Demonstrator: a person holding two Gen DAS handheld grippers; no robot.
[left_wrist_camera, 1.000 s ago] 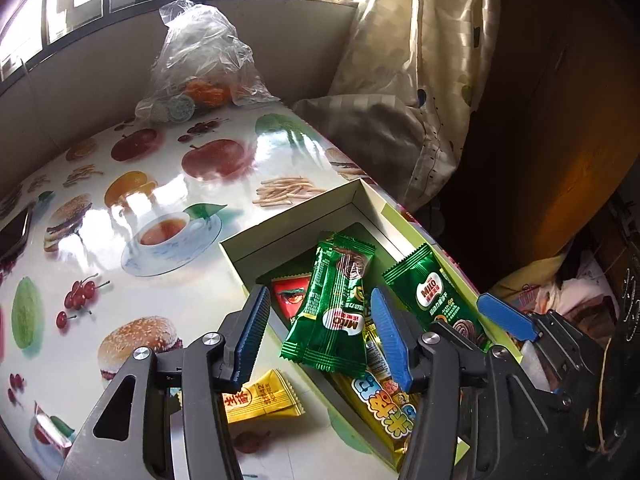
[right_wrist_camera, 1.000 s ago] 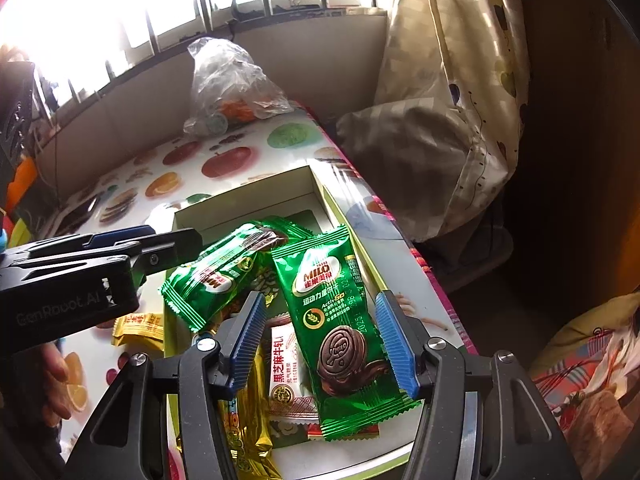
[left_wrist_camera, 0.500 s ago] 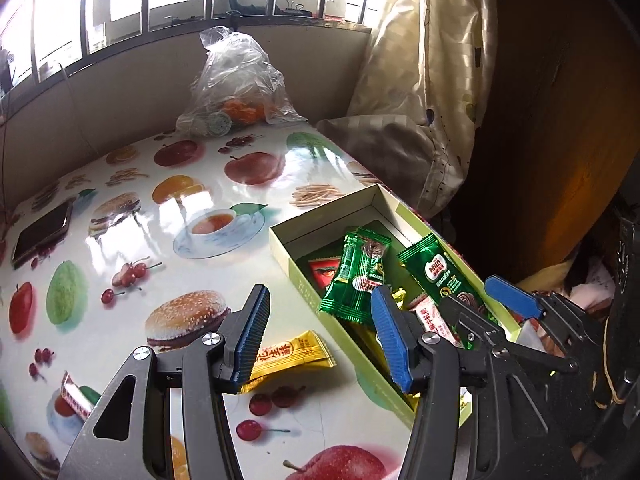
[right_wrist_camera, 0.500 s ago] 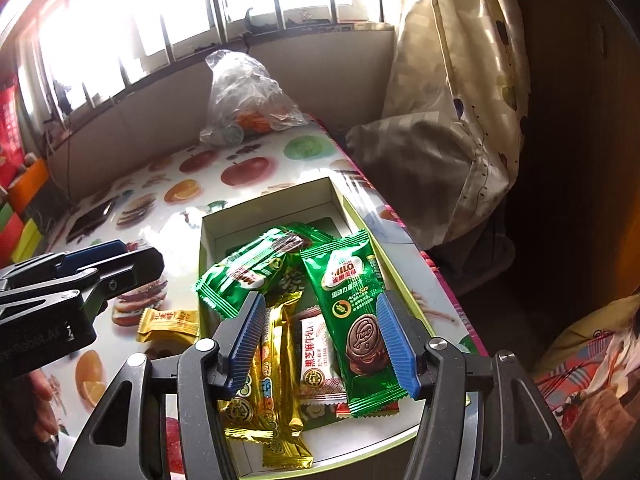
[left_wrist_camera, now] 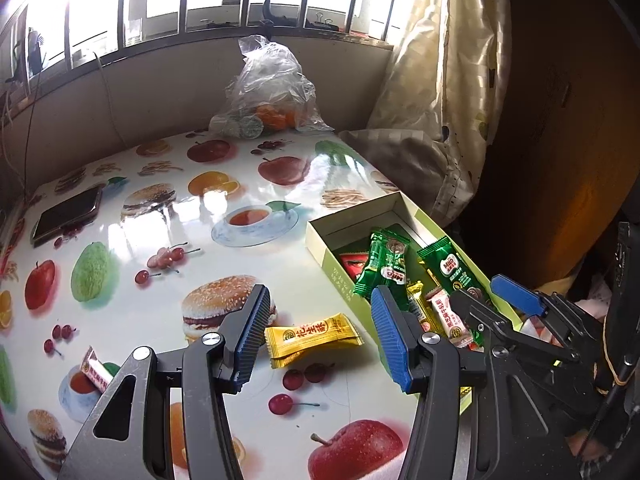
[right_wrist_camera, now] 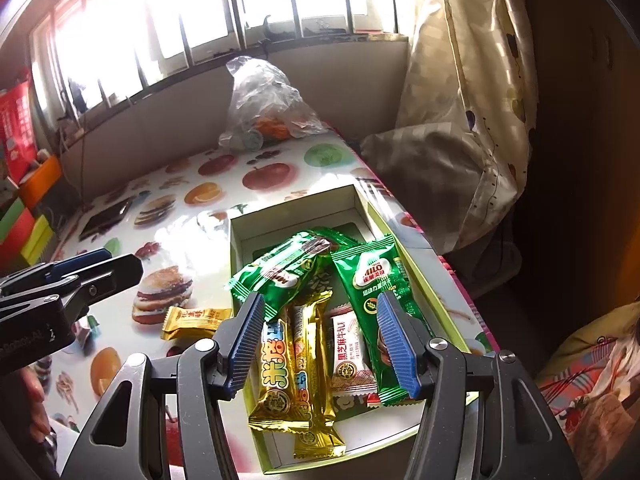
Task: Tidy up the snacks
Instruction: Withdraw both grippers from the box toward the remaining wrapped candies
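A yellow snack packet (left_wrist_camera: 314,336) lies flat on the fruit-print tablecloth, just left of the shallow cardboard box (left_wrist_camera: 320,240). My left gripper (left_wrist_camera: 319,308) hovers open above the packet, its blue pads on either side and clear of it. The box (right_wrist_camera: 288,208) holds two green Milo packets (right_wrist_camera: 280,272) (right_wrist_camera: 376,280), gold bars (right_wrist_camera: 288,368) and a white-and-red packet (right_wrist_camera: 348,352). Over the near half of the box, my right gripper (right_wrist_camera: 320,308) hangs open with nothing gripped. The left gripper (right_wrist_camera: 80,276) shows at the left of the right wrist view.
A small pink-and-white packet (left_wrist_camera: 94,372) lies near the table's front left. A phone (left_wrist_camera: 66,216) rests at the far left, and a plastic bag (left_wrist_camera: 268,96) of fruit stands at the back by the window. A curtain and a pillow (left_wrist_camera: 408,160) crowd the table's right edge.
My left gripper has drawn back and to the left, from over the box to over the yellow packet. The right gripper has backed off a little, so more of the box shows.
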